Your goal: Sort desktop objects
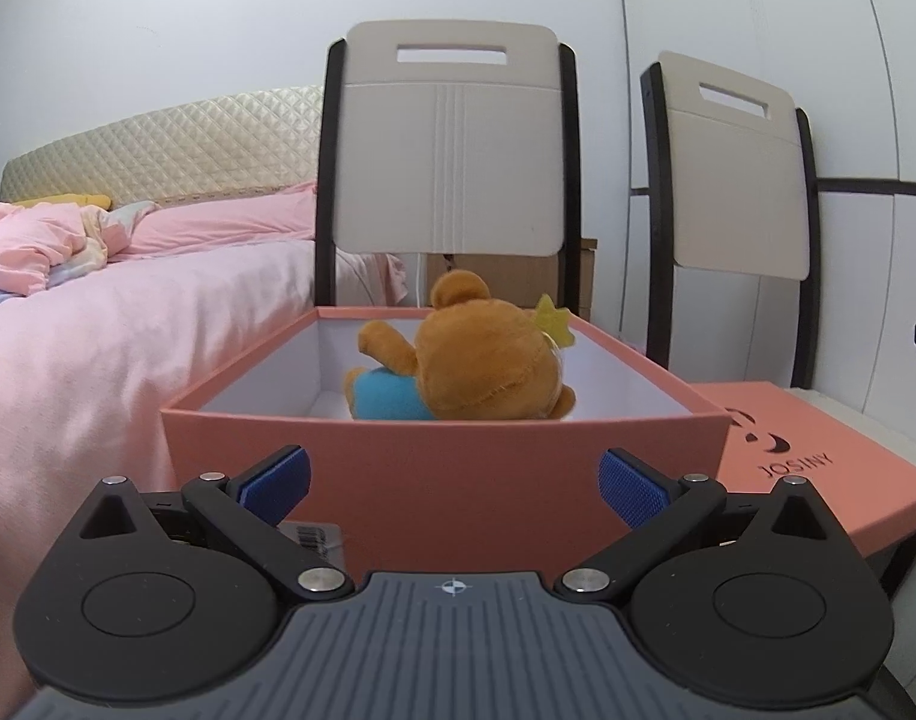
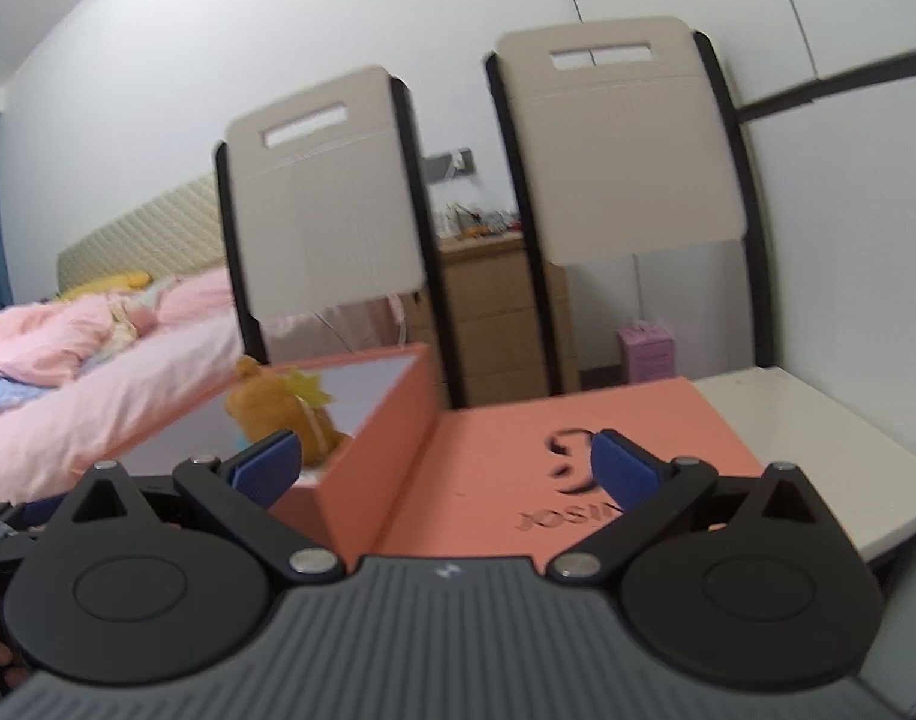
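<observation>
An open salmon-pink box (image 1: 446, 480) stands straight ahead in the left wrist view. A brown teddy bear (image 1: 481, 360) with a blue shirt and a yellow star lies inside it. The box's lid (image 1: 817, 456), marked JOSINY, lies flat to its right. My left gripper (image 1: 455, 489) is open and empty just in front of the box's near wall. In the right wrist view the box (image 2: 386, 438) is at left with the bear (image 2: 284, 408) in it, and the lid (image 2: 577, 438) lies ahead. My right gripper (image 2: 446, 462) is open and empty above the lid's near edge.
Two beige chairs (image 1: 452, 144) (image 1: 739, 174) stand behind the white table (image 2: 817, 438). A bed with pink bedding (image 1: 98, 312) lies at left. A wooden drawer unit (image 2: 493, 324) stands behind the chairs.
</observation>
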{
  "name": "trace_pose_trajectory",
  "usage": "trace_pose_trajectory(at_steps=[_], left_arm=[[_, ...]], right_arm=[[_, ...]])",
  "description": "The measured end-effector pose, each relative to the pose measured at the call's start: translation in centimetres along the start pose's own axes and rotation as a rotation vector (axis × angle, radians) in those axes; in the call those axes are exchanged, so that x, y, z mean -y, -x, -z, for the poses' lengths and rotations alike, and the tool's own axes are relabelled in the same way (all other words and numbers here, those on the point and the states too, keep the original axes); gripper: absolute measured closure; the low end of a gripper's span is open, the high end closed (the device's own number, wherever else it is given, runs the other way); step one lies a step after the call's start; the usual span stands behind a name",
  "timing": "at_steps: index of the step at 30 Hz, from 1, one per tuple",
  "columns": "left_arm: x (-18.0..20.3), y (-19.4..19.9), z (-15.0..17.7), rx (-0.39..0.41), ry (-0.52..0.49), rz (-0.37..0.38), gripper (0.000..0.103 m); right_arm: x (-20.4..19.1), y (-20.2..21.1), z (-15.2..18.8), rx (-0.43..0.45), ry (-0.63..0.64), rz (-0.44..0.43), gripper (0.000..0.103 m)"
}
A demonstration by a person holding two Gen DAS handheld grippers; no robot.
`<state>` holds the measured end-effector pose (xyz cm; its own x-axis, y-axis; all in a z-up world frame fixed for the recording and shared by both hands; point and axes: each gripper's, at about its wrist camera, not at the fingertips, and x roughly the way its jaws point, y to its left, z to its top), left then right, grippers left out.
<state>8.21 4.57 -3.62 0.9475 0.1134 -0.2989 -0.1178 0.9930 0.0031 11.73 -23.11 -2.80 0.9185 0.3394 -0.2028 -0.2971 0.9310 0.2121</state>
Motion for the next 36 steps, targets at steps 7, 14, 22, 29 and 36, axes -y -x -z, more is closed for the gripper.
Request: trace_pose_trajectory(at_steps=[7, 14, 22, 29, 36], left_arm=[[2.2, -0.9, 1.0, -0.055, -0.012, 0.041, 0.0], [6.4, -1.6, 2.0, -0.097, -0.08, 0.086, 0.0], [11.6, -3.1, 3.8, -0.141, -0.124, 0.184, 0.0], [13.9, -4.3, 5.6, -0.17, -0.067, 0.306, 0.0], [14.0, -6.0, 6.6, -0.195, -0.06, 0.285, 0.0]], right_arm=[[6.7, -1.3, -0.4, -0.054, 0.002, 0.113, 0.0], [13.0, -2.6, 2.1, -0.061, 0.012, 0.176, 0.0], [17.6, -2.3, 4.3, -0.033, -0.024, 0.207, 0.0], [19.8, -2.2, 5.8, -0.032, -0.084, 0.169, 0.0], [19.2, -2.9, 6.1, -0.043, -0.087, 0.114, 0.0]])
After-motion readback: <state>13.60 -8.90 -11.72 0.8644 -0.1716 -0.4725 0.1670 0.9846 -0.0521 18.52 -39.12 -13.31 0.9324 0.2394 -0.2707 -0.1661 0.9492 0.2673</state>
